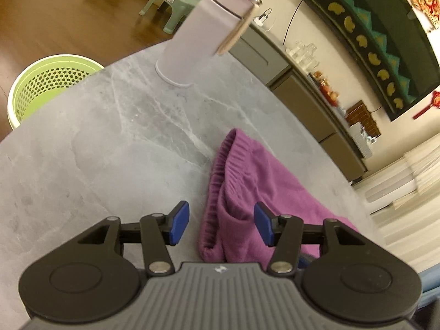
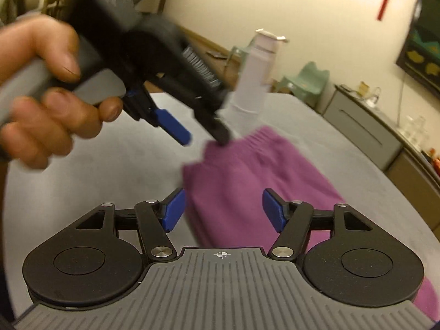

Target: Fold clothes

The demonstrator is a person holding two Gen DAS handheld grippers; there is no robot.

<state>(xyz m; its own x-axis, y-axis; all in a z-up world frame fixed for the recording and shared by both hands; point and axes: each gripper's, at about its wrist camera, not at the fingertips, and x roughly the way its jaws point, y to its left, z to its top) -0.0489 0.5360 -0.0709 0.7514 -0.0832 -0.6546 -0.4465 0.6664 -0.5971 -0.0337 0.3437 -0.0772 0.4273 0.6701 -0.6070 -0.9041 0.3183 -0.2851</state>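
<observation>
A purple garment with an elastic waistband (image 1: 247,170) lies on the grey marble table (image 1: 110,137), its waistband end towards the middle. My left gripper (image 1: 221,224) hovers open over the waistband corner; its blue pads straddle the cloth without pressing it. In the right wrist view the same garment (image 2: 247,170) is blurred. My right gripper (image 2: 223,209) stands open just above its nearer part, nothing pinched. That view also shows the left gripper (image 2: 198,134), held by a hand (image 2: 41,110), over the waistband's far corner.
A tall lilac flask (image 1: 203,35) stands on the table beyond the garment. A green perforated basket (image 1: 41,88) sits on the floor past the table's left edge. Green stools (image 1: 181,2) and a grey sideboard (image 1: 302,88) line the wall.
</observation>
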